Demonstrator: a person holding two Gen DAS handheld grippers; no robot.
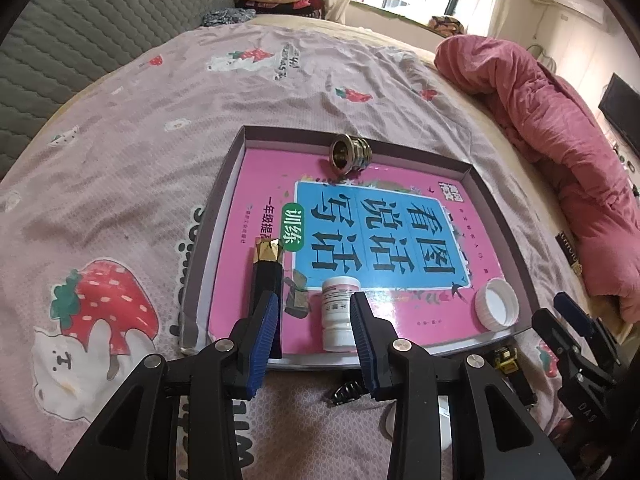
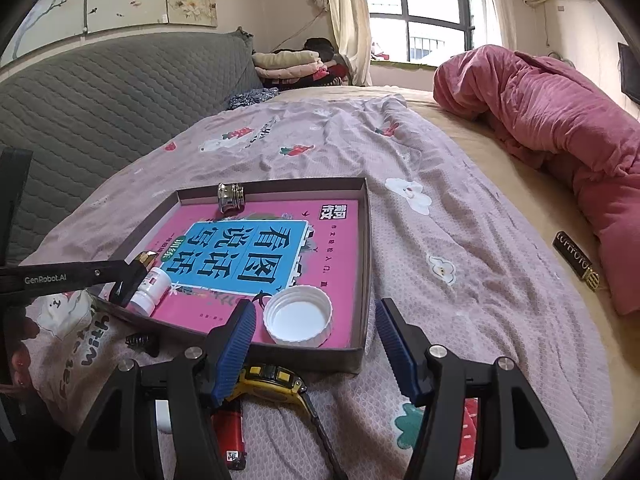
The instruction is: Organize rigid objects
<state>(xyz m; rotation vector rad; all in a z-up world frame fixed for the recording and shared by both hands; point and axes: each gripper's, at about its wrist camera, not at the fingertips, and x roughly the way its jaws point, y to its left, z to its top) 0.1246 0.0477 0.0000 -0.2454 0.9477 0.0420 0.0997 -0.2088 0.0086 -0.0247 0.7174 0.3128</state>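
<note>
A shallow box tray lined with a pink book lies on the bed. In it are a white pill bottle lying on its side, a black stick with a gold tip, a white cap and a metal fitting. My left gripper is open, its blue fingers either side of the bottle's near end, not touching. My right gripper is open at the tray's near right corner, above a yellow tape measure and a red lighter.
A small black clip lies on the sheet in front of the tray. A rolled pink quilt lies at the right with a black gold-lettered object beside it. A grey headboard and folded clothes sit behind.
</note>
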